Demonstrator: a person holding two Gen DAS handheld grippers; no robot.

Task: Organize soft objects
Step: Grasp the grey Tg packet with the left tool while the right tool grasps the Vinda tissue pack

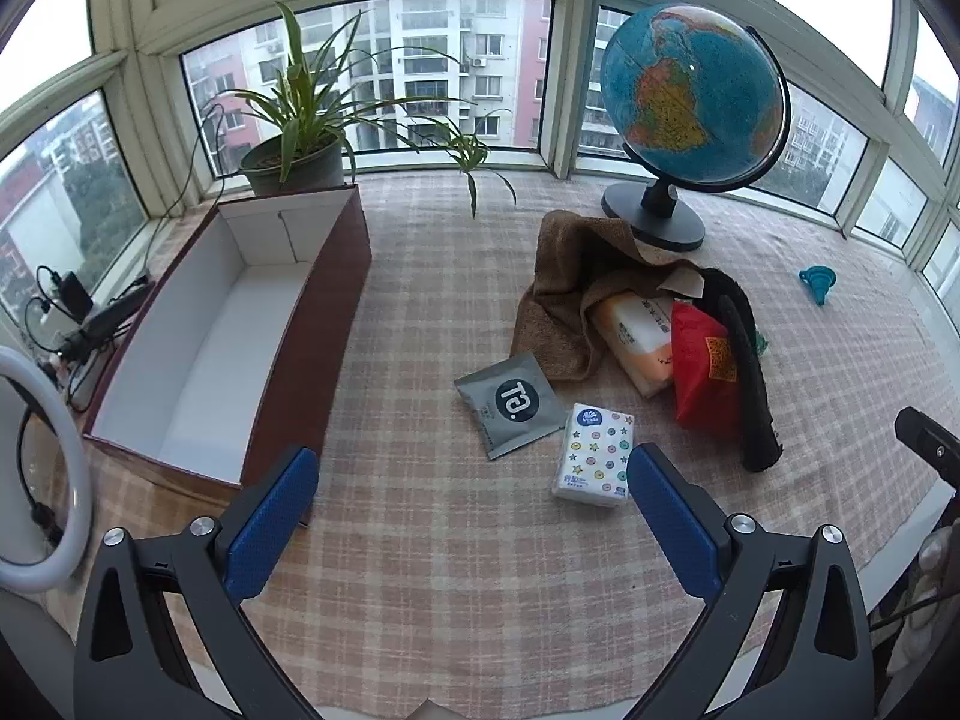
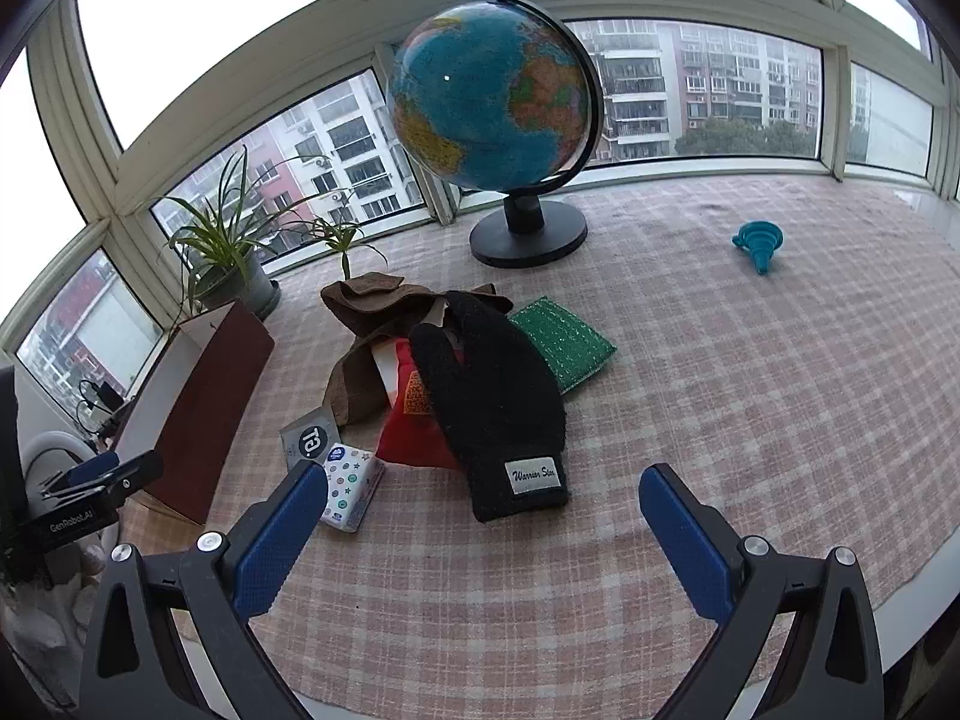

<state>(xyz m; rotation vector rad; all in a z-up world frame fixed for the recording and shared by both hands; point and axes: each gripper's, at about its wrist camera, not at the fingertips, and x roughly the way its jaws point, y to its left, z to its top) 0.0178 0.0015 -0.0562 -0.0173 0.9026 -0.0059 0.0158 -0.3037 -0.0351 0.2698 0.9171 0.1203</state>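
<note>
A pile of soft things lies mid-table: a brown towel [image 1: 564,300], an orange-white wipes pack [image 1: 636,342], a red pouch [image 1: 702,378], a black glove [image 2: 492,396], a green sponge [image 2: 564,342], a grey sachet [image 1: 510,402] and a patterned tissue pack [image 1: 594,456]. An open brown box [image 1: 198,354] with a white inside stands to the left. My left gripper [image 1: 468,486] is open and empty, above the cloth in front of the tissue pack. My right gripper [image 2: 483,504] is open and empty, just in front of the glove's cuff.
A globe [image 1: 690,102] on a black stand is behind the pile. A potted plant [image 1: 294,156] stands behind the box. A teal funnel [image 2: 759,243] lies at the far right. A ring light [image 1: 36,468] and cables are at the left edge. Windows surround the table.
</note>
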